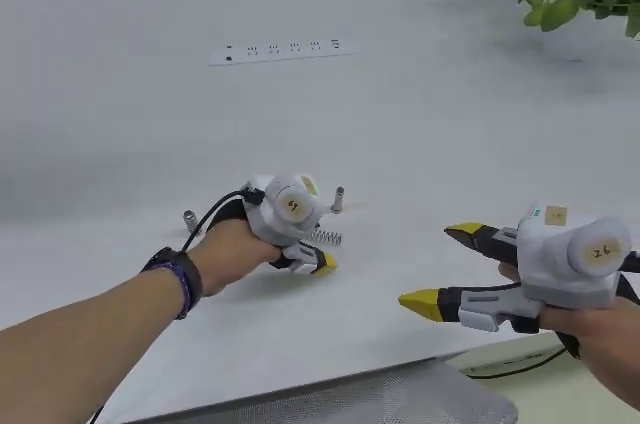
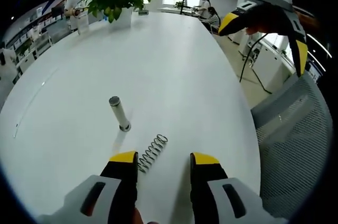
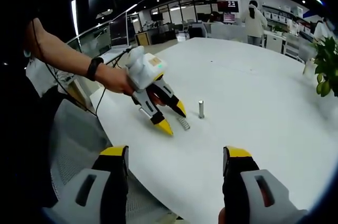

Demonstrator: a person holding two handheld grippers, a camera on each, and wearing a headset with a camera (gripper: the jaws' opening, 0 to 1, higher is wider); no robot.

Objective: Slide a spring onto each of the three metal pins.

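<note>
The small silver coil spring (image 2: 152, 152) lies pointing away, just ahead of the left gripper (image 2: 164, 157), jaws open and empty; the right gripper (image 3: 175, 151), open and empty too, is farther off

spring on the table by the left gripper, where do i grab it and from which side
Probably best to grip the spring across its coils near the end closest to the left gripper, coming from above. It lies flat on the table, leaving the far end free for the standing pin.
</note>
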